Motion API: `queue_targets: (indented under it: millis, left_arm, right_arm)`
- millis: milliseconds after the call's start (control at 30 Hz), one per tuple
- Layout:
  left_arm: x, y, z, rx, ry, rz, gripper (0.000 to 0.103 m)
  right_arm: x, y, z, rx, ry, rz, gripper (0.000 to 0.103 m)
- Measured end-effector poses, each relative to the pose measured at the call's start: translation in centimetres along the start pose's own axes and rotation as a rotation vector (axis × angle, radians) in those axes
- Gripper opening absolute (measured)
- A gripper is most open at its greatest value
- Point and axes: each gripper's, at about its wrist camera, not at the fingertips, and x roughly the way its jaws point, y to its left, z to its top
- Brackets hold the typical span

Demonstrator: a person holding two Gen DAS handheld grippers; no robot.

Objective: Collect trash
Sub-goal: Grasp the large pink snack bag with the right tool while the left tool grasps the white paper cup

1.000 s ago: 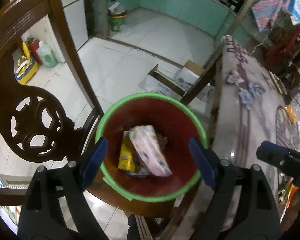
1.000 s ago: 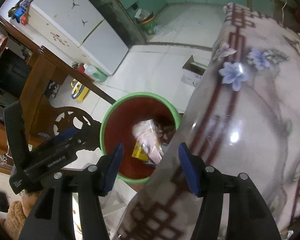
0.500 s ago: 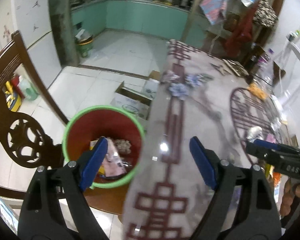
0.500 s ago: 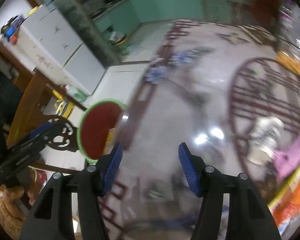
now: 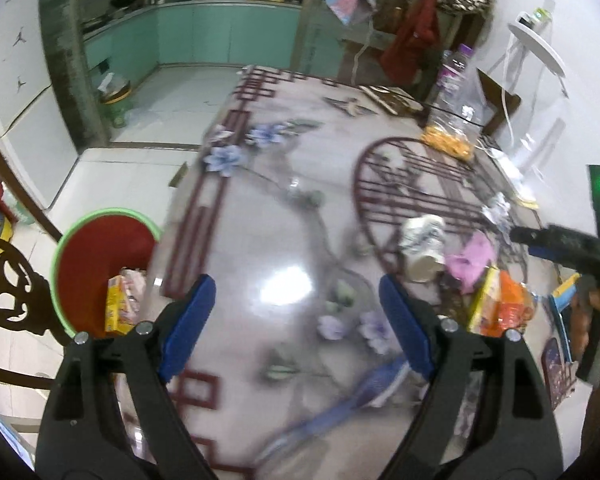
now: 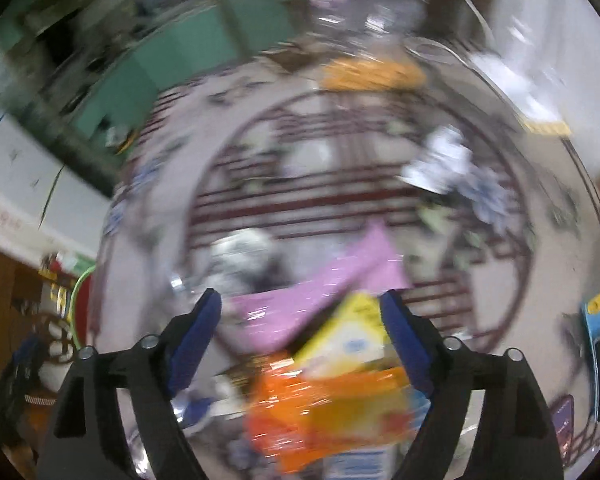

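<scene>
Reaching for more trash: right tool (image 6: 300, 336) opening, empty, above the orange wrapper (image 6: 332, 408); left tool (image 5: 296, 320) wide, empty; next, descend and close.

Green-rimmed red plastic bin (image 5: 100, 264) stands on the floor left of the glossy floral-patterned table (image 5: 260, 240), holding a yellow carton (image 5: 116, 308). On the table's right part, a crumpled white paper cup (image 5: 422, 248) lies left of a pink wrapper (image 5: 470, 260); an orange packet (image 5: 504, 304) lies nearer the camera.

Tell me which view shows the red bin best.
The left wrist view: the red bin shows its green rim and wrappers inside, fairly sharp. The right wrist view catches only a blurred sliver of it at the left edge.
</scene>
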Motion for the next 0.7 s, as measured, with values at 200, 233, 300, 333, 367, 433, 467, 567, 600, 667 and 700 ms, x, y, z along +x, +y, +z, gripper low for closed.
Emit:
queue_targets:
  millis: [200, 233, 300, 333, 367, 433, 467, 567, 600, 667, 700]
  left_arm:
    - [0.9, -4.1, -0.3, 0.035, 0.013, -0.014, 0.082]
    - [1.0, -4.6, -0.3, 0.041, 0.015, -0.013, 0.082]
    - [1.3, -5.4, -0.1, 0.051, 0.020, -0.010, 0.082]
    - [1.4, -5.7, 0.0, 0.054, 0.023, -0.009, 0.081]
    - [1.6, -5.9, 0.2, 0.058, 0.025, -0.007, 0.082]
    - [1.9, -6.2, 0.5, 0.061, 0.029, 0.004, 0.082]
    - [2.1, -6.3, 0.7, 0.059, 0.030, 0.010, 0.082]
    - [3.0, -6.3, 1.2, 0.050, 0.043, 0.020, 0.081]
    - [3.3, -6.4, 1.3, 0.050, 0.051, 0.021, 0.081]
    - [4.1, -6.8, 1.6, 0.056, 0.067, 0.019, 0.081]
    - [4.5, -7.1, 1.7, 0.061, 0.075, 0.017, 0.082]
  right_arm:
    - [4.8, -4.2, 1.3, 0.106, 0.142, 0.049, 0.081]
    - [5.4, -4.1, 1.3, 0.103, 0.157, 0.061, 0.081]
    - [6.7, -3.6, 1.3, 0.089, 0.191, 0.063, 0.081]
    - [7.6, -3.2, 1.2, 0.075, 0.223, 0.064, 0.081]
    - [8.2, -2.7, 1.1, 0.069, 0.241, 0.062, 0.081]
    - [9.6, -2.2, 0.7, 0.057, 0.282, 0.062, 0.081]
    - [10.0, -2.4, 0.7, 0.053, 0.290, 0.069, 0.083]
    - [10.3, -1.6, 1.0, 0.008, 0.285, 0.072, 0.079]
    - [10.3, -1.4, 1.2, -0.017, 0.282, 0.065, 0.071]
    - [10.5, -1.1, 1.4, -0.043, 0.273, 0.065, 0.058]
    - [10.5, -1.2, 1.5, -0.040, 0.268, 0.083, 0.046]
